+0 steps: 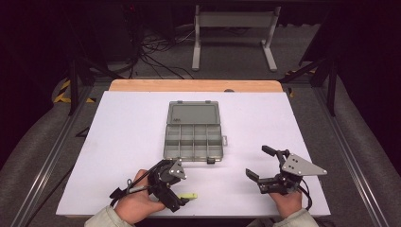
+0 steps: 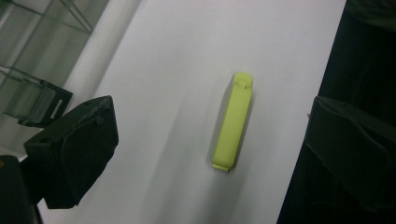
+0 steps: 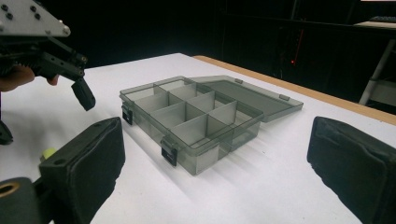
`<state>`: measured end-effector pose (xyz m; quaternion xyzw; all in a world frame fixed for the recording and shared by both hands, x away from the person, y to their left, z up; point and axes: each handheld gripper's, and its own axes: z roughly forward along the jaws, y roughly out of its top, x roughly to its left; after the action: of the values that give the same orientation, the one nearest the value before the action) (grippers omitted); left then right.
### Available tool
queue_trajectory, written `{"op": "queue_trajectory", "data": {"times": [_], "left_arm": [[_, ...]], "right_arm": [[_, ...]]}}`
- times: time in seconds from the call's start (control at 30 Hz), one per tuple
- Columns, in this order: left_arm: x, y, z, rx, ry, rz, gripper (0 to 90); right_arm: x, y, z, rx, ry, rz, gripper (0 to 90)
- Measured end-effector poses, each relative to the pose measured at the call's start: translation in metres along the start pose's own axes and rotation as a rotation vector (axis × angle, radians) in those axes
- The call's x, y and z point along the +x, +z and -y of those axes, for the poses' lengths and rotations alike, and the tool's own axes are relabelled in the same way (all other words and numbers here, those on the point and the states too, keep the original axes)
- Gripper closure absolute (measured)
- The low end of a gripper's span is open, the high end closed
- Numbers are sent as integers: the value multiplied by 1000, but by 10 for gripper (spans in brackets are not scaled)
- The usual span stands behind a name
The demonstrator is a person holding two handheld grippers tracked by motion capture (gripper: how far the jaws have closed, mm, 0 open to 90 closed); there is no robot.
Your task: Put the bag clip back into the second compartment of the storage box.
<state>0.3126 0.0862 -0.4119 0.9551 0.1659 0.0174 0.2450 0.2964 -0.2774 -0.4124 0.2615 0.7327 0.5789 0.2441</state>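
Lay flat on the white tabletop (image 1: 123, 123) near the front edge, a small yellow-green plastic clip (image 2: 232, 122), bracketed by the wide-open jaws of the left gripper (image 1: 171, 188), touched by neither and gripped by nothing. Stood farther back at mid-table, well apart from the clip, a smoky grey translucent plastic organizer box (image 1: 194, 141) with gridded compartments, lid folded back flat behind it. Hovered off to the box's right, in the person's right hand (image 1: 286, 202), the right gripper (image 1: 258, 162), jaws likewise spread wide and empty.
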Motion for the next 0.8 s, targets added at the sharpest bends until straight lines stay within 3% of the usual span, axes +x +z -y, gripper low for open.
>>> {"op": "queue_trajectory", "data": {"times": [0.23,0.57,0.8], "left_arm": [[0,15,2,58,9,29,40],[2,23,4,75,9,43,72],[-1,21,5,44,25,53,225]], "right_arm": [[0,0,0,0,0,-1,50],[0,0,1,7,10,-9,50],[0,0,0,6,13,-16,51]]}}
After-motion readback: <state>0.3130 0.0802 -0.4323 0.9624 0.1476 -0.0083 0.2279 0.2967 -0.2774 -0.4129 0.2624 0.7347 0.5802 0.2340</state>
